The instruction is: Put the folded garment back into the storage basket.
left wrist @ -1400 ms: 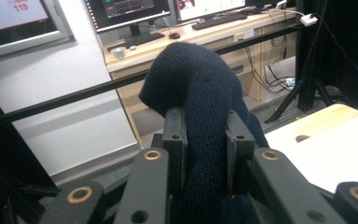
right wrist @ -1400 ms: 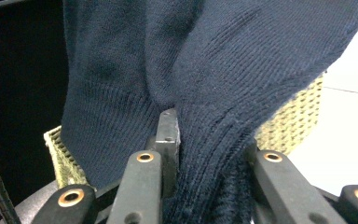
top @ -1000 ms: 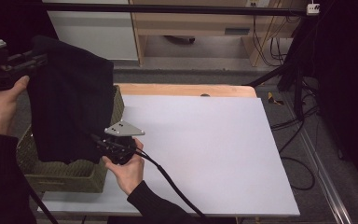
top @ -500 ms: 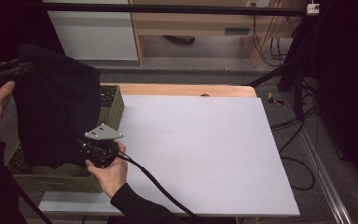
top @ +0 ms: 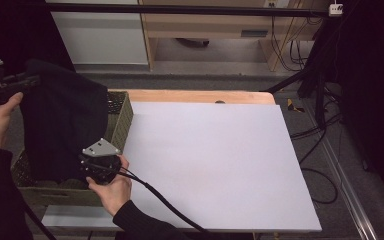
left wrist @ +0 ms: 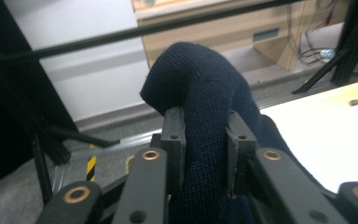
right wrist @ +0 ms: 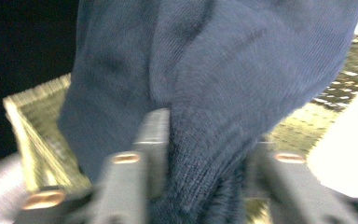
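Both claws, left (left wrist: 205, 135) and right (right wrist: 205, 140), jaws just loosening around the sweater (top: 62, 130) between them, could let it slump across the basket (top: 122, 117) rim below.

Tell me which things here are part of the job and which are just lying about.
In use: dark navy knitted garment, woven basket, left gripper, right gripper.
Lying about: white table sheet, floor cables, tripod legs.
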The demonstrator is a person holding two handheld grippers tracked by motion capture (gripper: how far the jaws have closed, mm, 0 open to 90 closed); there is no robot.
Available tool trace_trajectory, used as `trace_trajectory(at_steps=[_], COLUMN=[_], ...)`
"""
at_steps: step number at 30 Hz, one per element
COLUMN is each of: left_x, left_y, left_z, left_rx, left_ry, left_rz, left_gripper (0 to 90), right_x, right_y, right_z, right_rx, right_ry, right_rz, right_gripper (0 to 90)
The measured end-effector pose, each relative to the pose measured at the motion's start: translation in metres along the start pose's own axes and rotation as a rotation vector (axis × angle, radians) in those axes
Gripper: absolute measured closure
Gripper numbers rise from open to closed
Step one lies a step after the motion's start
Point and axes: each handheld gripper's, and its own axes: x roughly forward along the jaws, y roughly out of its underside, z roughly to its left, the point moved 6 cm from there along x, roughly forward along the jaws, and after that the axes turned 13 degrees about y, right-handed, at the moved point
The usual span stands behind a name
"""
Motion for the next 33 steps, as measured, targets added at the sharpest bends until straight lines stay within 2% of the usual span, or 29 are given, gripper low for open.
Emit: trace_trajectory(at_steps=[1, 2, 3, 4, 5, 6, 7, 8, 9, 10, 12, 13, 14, 15, 18, 21, 22, 26, 28, 29, 30, 32, 33], left_x=[0.010, 0.020, 0.025, 0.036, 0.036, 0.038, 0.040, 0.040, 0.041, 0.041, 0.040, 0.039, 0.040, 0.040, 0.040, 0.042, 0.043, 0.042, 0.042, 0.042, 0.041, 0.041, 0.040], left_y=[0.008, 0.020, 0.028, 0.046, 0.046, 0.052, 0.059, 0.059, 0.063, 0.063, 0.062, 0.062, 0.063, 0.063, 0.066, 0.070, 0.073, 0.075, 0.078, 0.078, 0.079, 0.079, 0.079], left_z=[0.007, 0.013, 0.015, 0.016, 0.016, 0.015, 0.010, 0.010, 0.002, 0.002, -0.007, -0.013, -0.024, -0.024, -0.041, -0.048, -0.054, -0.064, -0.074, -0.074, -0.082, -0.085, -0.093], left_rx=[-0.033, -0.093, -0.125, -0.179, -0.179, -0.188, -0.201, -0.201, -0.227, -0.227, -0.226, -0.224, -0.205, -0.205, -0.200, -0.201, -0.189, -0.186, -0.177, -0.177, -0.172, -0.173, -0.165], left_ry=[-0.011, -0.016, -0.013, -0.011, -0.011, -0.013, 0.001, 0.001, 0.036, 0.036, 0.061, 0.083, 0.101, 0.101, 0.149, 0.172, 0.189, 0.219, 0.244, 0.244, 0.260, 0.267, 0.286], left_rz=[-0.024, -0.041, -0.041, -0.015, -0.015, -0.003, -0.016, -0.016, -0.017, -0.017, -0.041, -0.043, -0.039, -0.039, -0.048, -0.026, -0.015, -0.018, -0.002, -0.002, 0.004, 0.005, 0.001], left_gripper=[53.3, 37.9, 37.9, 28.6, 25.2, 21.9, 17.9, 14.7, 11.9, 10.2, 8.8, 8.8, 5.7, 5.3, 3.5, 1.5, 1.5, 1.2, 0.1, 0.0, 0.0, 0.0, 0.0], right_x=[-0.003, -0.015, -0.015, -0.029, -0.029, -0.043, -0.047, -0.047, -0.055, -0.058, -0.064, -0.064, -0.069, -0.069, -0.075, -0.077, -0.080, -0.084, -0.086, -0.086, -0.087, -0.088, -0.089], right_y=[0.002, 0.006, 0.006, 0.004, 0.004, 0.001, 0.000, 0.000, -0.001, -0.001, 0.001, 0.001, 0.005, 0.005, 0.013, 0.017, 0.020, 0.022, 0.024, 0.024, 0.026, 0.027, 0.031], right_z=[-0.001, -0.008, -0.008, -0.019, -0.019, -0.036, -0.044, -0.044, -0.062, -0.067, -0.079, -0.079, -0.089, -0.089, -0.103, -0.110, -0.118, -0.128, -0.137, -0.137, -0.144, -0.146, -0.152], right_rx=[-0.050, -0.103, -0.103, -0.082, -0.082, -0.058, -0.033, -0.033, 0.016, 0.025, 0.059, 0.059, 0.058, 0.058, 0.051, 0.050, 0.055, 0.045, 0.053, 0.053, 0.053, 0.052, 0.055], right_ry=[0.020, 0.080, 0.080, 0.076, 0.076, 0.065, 0.045, 0.045, 0.014, 0.009, -0.026, -0.026, -0.055, -0.055, -0.085, -0.090, -0.101, -0.097, -0.117, -0.117, -0.120, -0.124, -0.118], right_rz=[-0.015, -0.014, -0.014, -0.054, -0.054, -0.078, -0.067, -0.067, -0.059, -0.063, -0.051, -0.051, -0.039, -0.039, -0.015, 0.002, 0.014, 0.015, 0.033, 0.033, 0.040, 0.044, 0.052], right_gripper=[24.6, 12.1, 12.1, 11.9, 11.9, 9.7, 9.1, 9.1, 7.6, 7.1, 5.4, 5.4, 4.7, 4.7, 3.9, 4.3, 4.1, 4.0, 3.4, 3.4, 3.8, 3.4, 3.9])
